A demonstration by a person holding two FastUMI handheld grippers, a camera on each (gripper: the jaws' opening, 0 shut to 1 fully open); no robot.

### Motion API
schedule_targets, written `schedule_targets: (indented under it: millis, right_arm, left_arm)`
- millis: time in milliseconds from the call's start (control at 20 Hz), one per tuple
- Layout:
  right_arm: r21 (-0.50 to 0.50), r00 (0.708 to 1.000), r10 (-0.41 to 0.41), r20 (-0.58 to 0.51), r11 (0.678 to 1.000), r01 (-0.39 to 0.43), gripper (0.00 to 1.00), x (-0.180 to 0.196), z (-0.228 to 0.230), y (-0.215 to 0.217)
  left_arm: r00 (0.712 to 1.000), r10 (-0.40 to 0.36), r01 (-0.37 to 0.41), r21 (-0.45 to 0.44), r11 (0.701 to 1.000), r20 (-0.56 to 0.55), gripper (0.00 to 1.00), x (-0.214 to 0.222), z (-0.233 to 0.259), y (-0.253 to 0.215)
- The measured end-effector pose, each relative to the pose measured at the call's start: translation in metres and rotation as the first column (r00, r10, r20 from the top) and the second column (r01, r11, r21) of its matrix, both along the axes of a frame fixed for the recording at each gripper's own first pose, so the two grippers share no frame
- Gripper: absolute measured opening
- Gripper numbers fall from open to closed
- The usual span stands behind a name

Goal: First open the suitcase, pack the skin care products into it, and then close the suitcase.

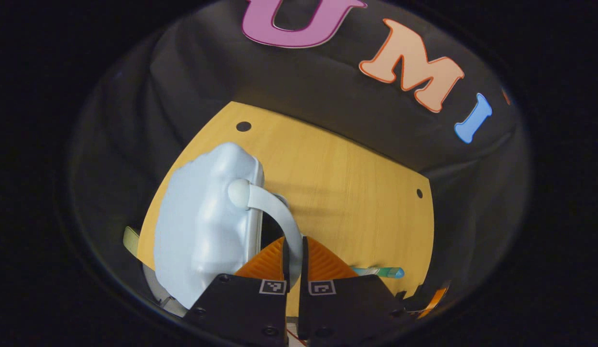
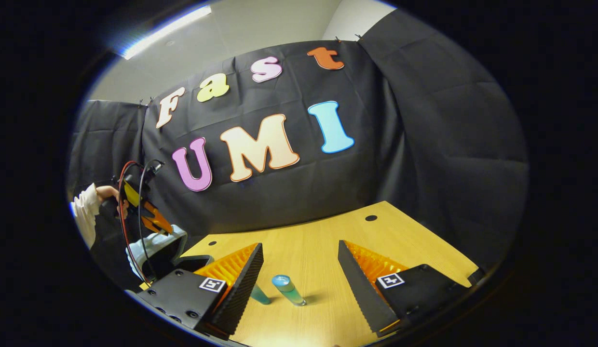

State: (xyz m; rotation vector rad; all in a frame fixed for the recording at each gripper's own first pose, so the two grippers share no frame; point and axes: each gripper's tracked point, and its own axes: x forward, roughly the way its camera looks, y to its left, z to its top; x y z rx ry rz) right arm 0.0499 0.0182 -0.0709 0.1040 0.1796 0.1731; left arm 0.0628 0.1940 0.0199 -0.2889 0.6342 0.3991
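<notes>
No brand or label can be read on anything here. Your left gripper [image 1: 294,262] pinches the pale blue suitcase's [image 1: 202,226] handle strap [image 1: 279,212], with the lid lifted above the wooden table [image 1: 357,193]. Your right gripper [image 2: 299,274] is spread wide over the table, and a teal skin care tube [image 2: 288,289] stands between its fingers, touching neither.

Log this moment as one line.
left gripper: shut on suitcase handle, lid raised | right gripper: open above bottle on table
</notes>
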Motion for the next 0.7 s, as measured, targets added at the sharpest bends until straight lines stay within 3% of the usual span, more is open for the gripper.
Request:
schedule_targets:
  millis: [100,150,400,700]
  right_arm:
    - [-0.002,1.0,0.017,-0.003,1.0,-0.017,0.94,0.004,-0.001,0.007]
    - [-0.004,1.0,0.026,-0.004,1.0,-0.026,0.98,0.004,-0.001,0.012]
    - [-0.016,0.999,0.041,0.006,0.999,-0.041,0.98,0.006,0.001,0.027]
    - [-0.028,0.999,0.035,0.005,0.999,-0.035,0.98,0.001,-0.002,0.047]
  left_arm:
    - [0.999,0.028,-0.028,0.008,1.0,0.025,0.02,-0.015,0.02,0.017]
    - [0.999,0.039,-0.04,0.018,0.999,0.035,0.02,-0.022,0.029,0.026]
    - [0.991,0.117,-0.123,0.086,0.989,0.068,0.02,-0.067,0.068,0.078]
    - [0.975,0.22,-0.22,0.227,0.949,0.023,0.02,-0.131,0.079,0.152]
